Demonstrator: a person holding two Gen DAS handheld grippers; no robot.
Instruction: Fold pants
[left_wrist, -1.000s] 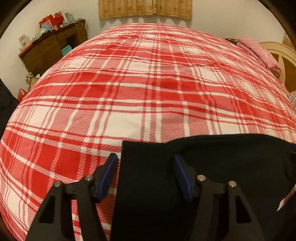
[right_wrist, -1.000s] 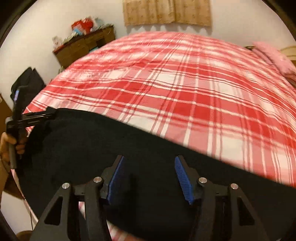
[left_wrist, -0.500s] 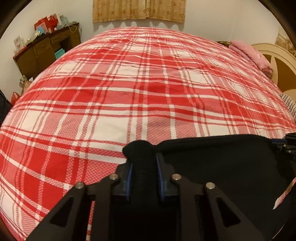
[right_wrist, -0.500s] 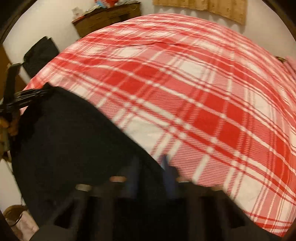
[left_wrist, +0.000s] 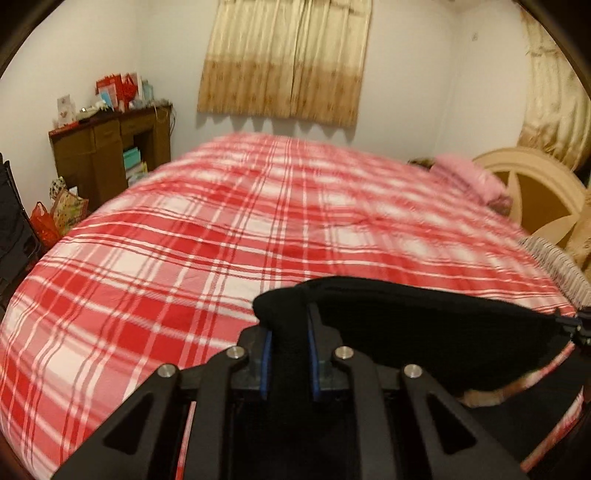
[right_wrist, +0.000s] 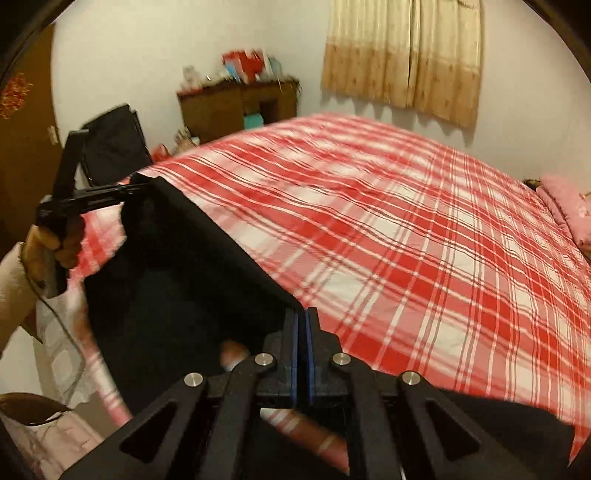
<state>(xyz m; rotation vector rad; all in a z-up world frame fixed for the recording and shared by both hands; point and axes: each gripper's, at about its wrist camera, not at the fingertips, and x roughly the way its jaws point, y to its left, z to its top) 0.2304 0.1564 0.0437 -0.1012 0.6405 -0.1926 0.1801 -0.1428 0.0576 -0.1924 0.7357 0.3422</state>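
Note:
The black pants (left_wrist: 424, 328) hang stretched between my two grippers, lifted above the near edge of the bed. My left gripper (left_wrist: 288, 332) is shut on a bunched corner of the cloth. My right gripper (right_wrist: 302, 325) is shut on the other corner, its blue pads pressed together on a thin edge. In the right wrist view the pants (right_wrist: 177, 280) slope from my pads up to the left gripper (right_wrist: 133, 190) at far left. In the left wrist view the right gripper (left_wrist: 580, 328) shows at the right edge.
A red and white plaid bedspread (left_wrist: 221, 236) covers the bed. A pink pillow (left_wrist: 469, 177) and a wooden headboard (left_wrist: 535, 188) are at the right. A brown desk (left_wrist: 107, 155) with clutter stands by the far wall, with bags beside it.
Both grippers went from open over the flat pants to shut on them. They then lifted the cloth off the bed and both views tilted up toward the far wall.

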